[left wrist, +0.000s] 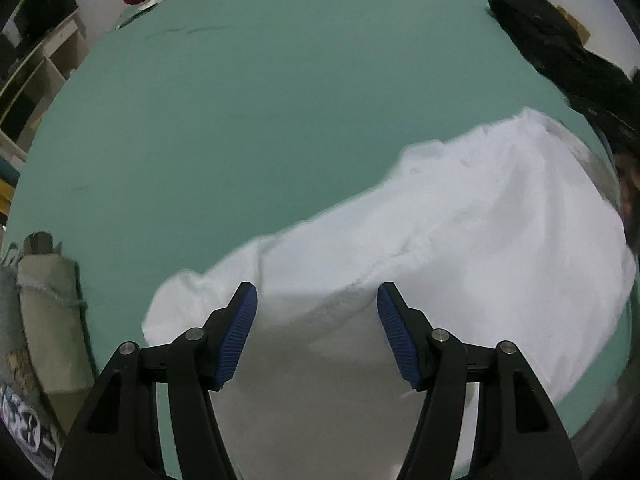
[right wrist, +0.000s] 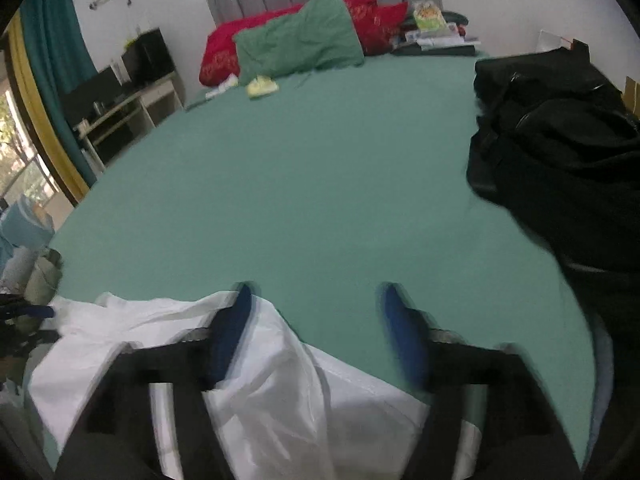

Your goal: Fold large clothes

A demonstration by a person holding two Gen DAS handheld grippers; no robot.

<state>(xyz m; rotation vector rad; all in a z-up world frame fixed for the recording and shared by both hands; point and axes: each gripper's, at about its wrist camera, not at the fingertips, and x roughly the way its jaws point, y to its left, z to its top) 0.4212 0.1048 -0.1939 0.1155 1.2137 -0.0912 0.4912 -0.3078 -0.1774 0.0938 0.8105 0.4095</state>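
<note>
Left hand-held gripper [left wrist: 317, 300] spread wide, nothing pinched, white garment [left wrist: 440, 240] lying under and ahead of it, its ragged edge trailing off to the right. Right hand-held gripper [right wrist: 316, 300] is blurred but spread too, the white garment [right wrist: 260, 380] bunched beneath its left finger. Ahead of both, open green bed [right wrist: 320, 180]. Far right, a black heap [right wrist: 560, 140]; beyond, red and green pillows [right wrist: 300, 40].

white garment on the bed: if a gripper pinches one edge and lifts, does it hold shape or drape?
Likely drapes: the white garment lies rumpled in soft folds on the green bedsheet. Probably light, since the cloth looks thin, almost translucent, in the right wrist view. It may drag and bunch rather than slide cleanly.
</note>
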